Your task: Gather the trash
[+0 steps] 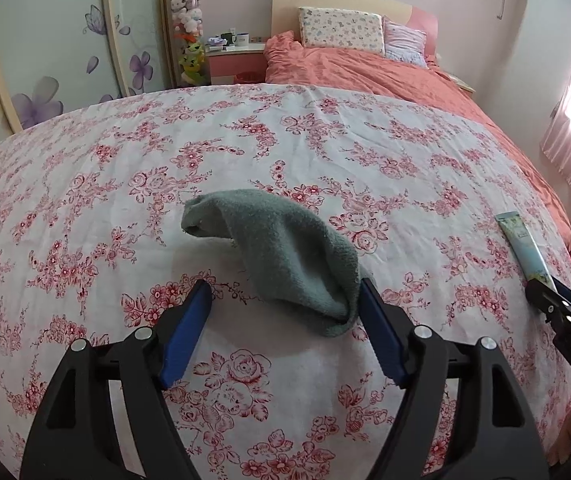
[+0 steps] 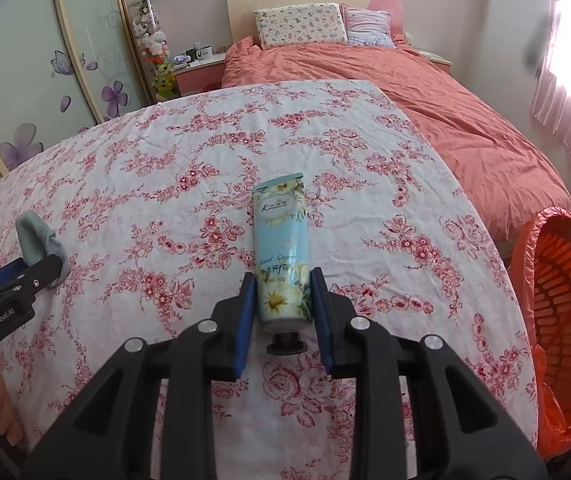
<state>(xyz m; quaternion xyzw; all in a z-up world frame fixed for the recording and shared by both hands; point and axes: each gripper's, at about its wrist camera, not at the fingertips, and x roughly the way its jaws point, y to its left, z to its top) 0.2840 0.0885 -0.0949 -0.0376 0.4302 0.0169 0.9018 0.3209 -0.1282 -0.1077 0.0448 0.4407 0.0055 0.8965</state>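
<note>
A grey-green sock (image 1: 281, 256) lies on the floral sheet (image 1: 245, 140). My left gripper (image 1: 285, 292) is open around its near end, with the right pad touching the sock. It also shows in the right wrist view (image 2: 25, 272), with the sock (image 2: 37, 240) beside it. A light blue hand cream tube (image 2: 283, 248) lies on the sheet, black cap toward me. My right gripper (image 2: 279, 280) straddles its lower end, jaws close to its sides. The tube (image 1: 525, 244) and my right gripper (image 1: 557, 292) show at the right of the left wrist view.
An orange trash basket (image 2: 565, 300) with an orange liner stands beside the bed at the right. An orange duvet (image 2: 445, 100) and pillows (image 2: 301, 24) lie at the far end. A nightstand (image 1: 237, 56) with cups and a wardrobe (image 1: 45, 60) are at the left.
</note>
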